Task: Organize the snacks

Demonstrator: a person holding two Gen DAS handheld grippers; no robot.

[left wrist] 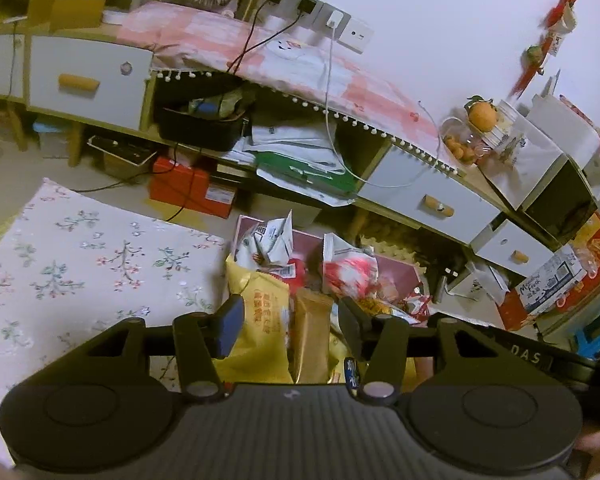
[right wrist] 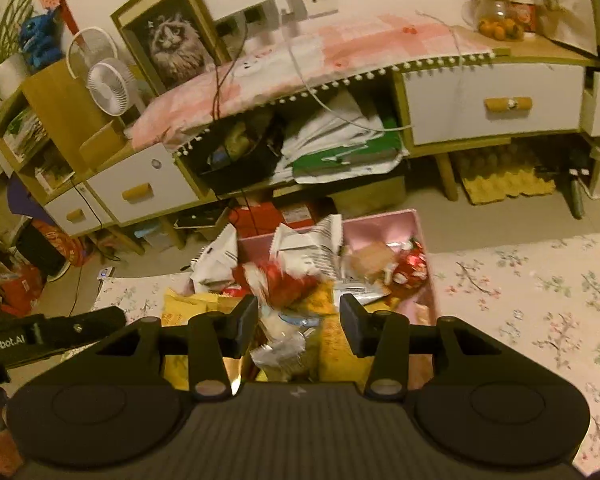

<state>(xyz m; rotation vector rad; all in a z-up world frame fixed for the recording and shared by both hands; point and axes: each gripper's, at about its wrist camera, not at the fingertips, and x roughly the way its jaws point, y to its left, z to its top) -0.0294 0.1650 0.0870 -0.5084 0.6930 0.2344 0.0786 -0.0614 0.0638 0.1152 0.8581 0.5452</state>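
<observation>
Floral mat (right wrist: 540,300) on the floor, cluttered sideboard (right wrist: 496,100) behind. Pink box (right wrist: 418,236) heaped with snack packets (right wrist: 308,248); lower layers hidden, labels blurred. Left hand-held gripper (left wrist: 288,324) and right hand-held gripper (right wrist: 298,322) hover above the heap, jaws wide, holding nothing. Bare mat lies on both sides of the box.

snack packets (right wrist: 300,272) heaped in box (right wrist: 420,224) on floor mat (right wrist: 540,300), cabinet (right wrist: 492,100) behind
</observation>
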